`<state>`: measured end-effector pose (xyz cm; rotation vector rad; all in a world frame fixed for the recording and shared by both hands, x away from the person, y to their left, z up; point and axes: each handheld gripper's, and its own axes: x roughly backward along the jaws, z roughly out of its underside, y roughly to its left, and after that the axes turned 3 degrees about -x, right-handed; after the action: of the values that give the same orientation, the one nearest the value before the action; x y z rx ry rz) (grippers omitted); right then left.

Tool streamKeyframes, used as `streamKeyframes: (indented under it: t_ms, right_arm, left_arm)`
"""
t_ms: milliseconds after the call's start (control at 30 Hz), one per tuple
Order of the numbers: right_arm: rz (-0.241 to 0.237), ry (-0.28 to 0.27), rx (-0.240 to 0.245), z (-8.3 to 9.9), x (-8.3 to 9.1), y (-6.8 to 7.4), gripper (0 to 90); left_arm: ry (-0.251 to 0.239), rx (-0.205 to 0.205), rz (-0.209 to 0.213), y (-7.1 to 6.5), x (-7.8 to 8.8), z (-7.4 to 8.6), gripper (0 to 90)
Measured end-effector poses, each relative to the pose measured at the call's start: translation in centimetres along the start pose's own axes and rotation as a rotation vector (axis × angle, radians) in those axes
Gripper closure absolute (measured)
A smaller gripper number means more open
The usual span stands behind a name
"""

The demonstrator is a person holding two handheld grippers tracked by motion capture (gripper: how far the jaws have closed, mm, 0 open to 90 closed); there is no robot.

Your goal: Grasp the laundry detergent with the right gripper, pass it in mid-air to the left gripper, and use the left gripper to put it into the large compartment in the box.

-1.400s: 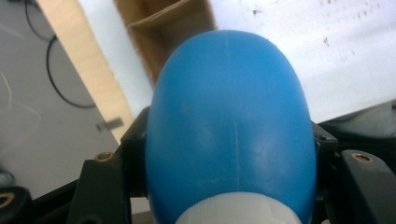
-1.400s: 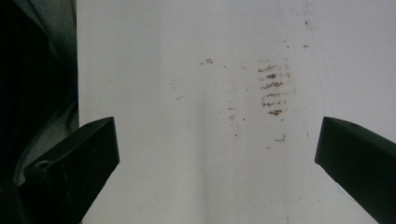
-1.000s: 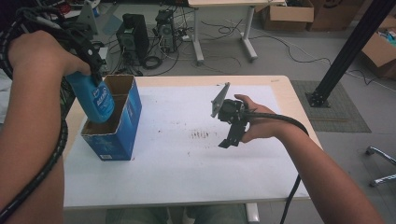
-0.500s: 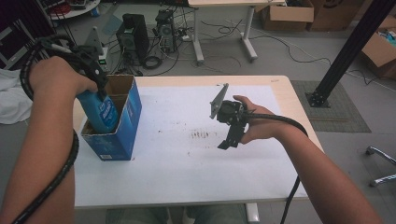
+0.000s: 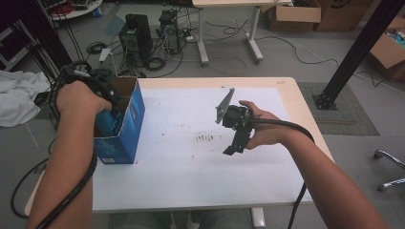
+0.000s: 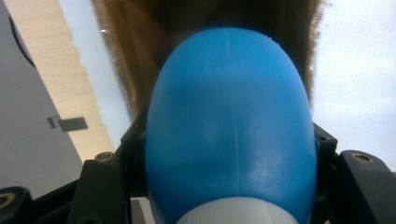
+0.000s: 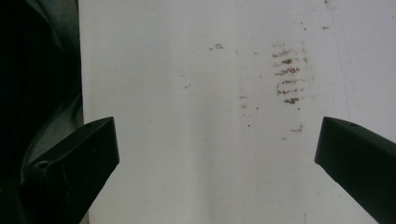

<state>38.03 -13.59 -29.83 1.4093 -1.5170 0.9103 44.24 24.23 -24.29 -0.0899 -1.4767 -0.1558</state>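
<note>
We work at a table [image 5: 191, 191] covered by a white sheet [image 5: 200, 171], which carries a patch of brown smudges [image 5: 205, 138] near its middle. At the left edge of the table stands an open blue cardboard box [image 5: 125, 129], its brown inner walls visible from above. Our left gripper [image 5: 106, 121] reaches down into that box, and its jaws are clamped on a blue bottle [image 6: 229, 126]; in the left gripper view the bottle's rounded body sits squeezed between the two black jaws with its white part nearest the camera and the box's brown interior beyond it. From above, the bottle shows partly inside the box. Our right gripper [image 5: 234, 145] hangs over the sheet right of the smudges, well apart from the box, its jaws spread wide with nothing between them.
</note>
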Motion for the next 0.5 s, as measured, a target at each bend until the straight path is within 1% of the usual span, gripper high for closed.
streamKeyframes:
  t_ms: [100, 167, 200, 233, 267, 500]
  right_arm:
    - [0.001, -0.001, -0.002, 0.1, -0.1, 0.0, 0.0]
    - [-0.001, 0.004, -0.006, 0.3, -0.2, 0.0, 0.0]
    - [-0.002, 0.006, -0.008, 0.5, -0.2, 0.0, 0.0]
    - [-0.005, 0.006, -0.009, 0.6, -0.3, 0.0, 0.0]
    - [-0.005, 0.008, -0.01, 0.7, -0.3, 0.0, 0.0]
    - [-0.012, 0.014, -0.017, 1.0, -0.6, 0.0, 0.0]
  left_arm:
    - [0.017, -0.01, -0.002, 0.0, -1.1, -0.4, 38.8]
    - [0.017, -0.009, -0.002, 0.0, -1.8, -0.5, 38.8]
    - [0.025, -0.015, -0.001, 0.0, -2.1, -0.6, 38.8]
    - [0.022, -0.01, -0.001, 0.0, -2.4, -0.7, 38.8]
    - [0.029, -0.016, -0.002, 0.0, -2.8, -0.8, 38.8]
    - [0.035, -0.005, -0.01, 0.0, -3.9, -1.1, 38.8]
